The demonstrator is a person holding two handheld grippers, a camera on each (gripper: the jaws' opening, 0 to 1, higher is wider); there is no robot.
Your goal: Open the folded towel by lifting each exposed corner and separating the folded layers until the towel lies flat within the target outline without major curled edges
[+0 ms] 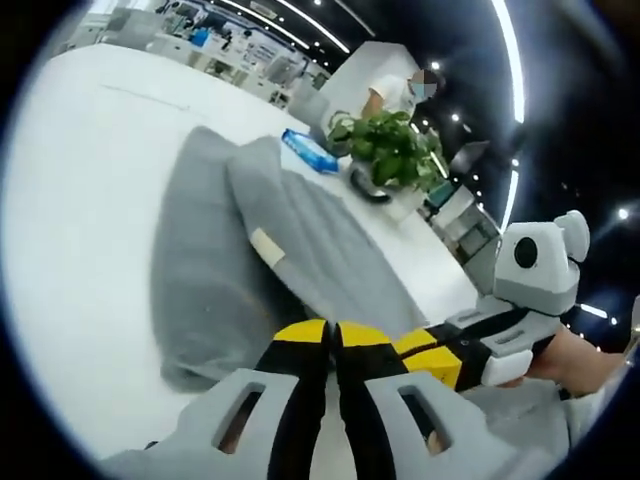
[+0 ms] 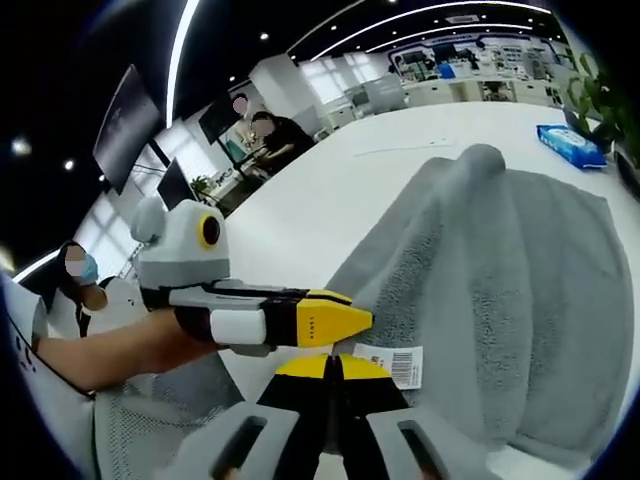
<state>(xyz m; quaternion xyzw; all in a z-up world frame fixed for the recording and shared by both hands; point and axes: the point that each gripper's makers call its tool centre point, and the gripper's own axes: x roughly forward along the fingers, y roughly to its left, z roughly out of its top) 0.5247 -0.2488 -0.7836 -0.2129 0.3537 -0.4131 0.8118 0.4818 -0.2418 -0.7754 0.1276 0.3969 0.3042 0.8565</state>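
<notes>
Jaws: left gripper [image 1: 333, 335] and right gripper [image 2: 332, 368] both clenched on the towel [image 2: 510, 290] edge by its label [image 2: 392, 366] | towel lies rumpled on white table [image 1: 80, 210] | advice: draw corners apart, low and taut.

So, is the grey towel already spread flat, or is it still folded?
Still folded. In the left gripper view the towel has one layer lying over another, with a raised ridge. The white table shows beside it.
</notes>
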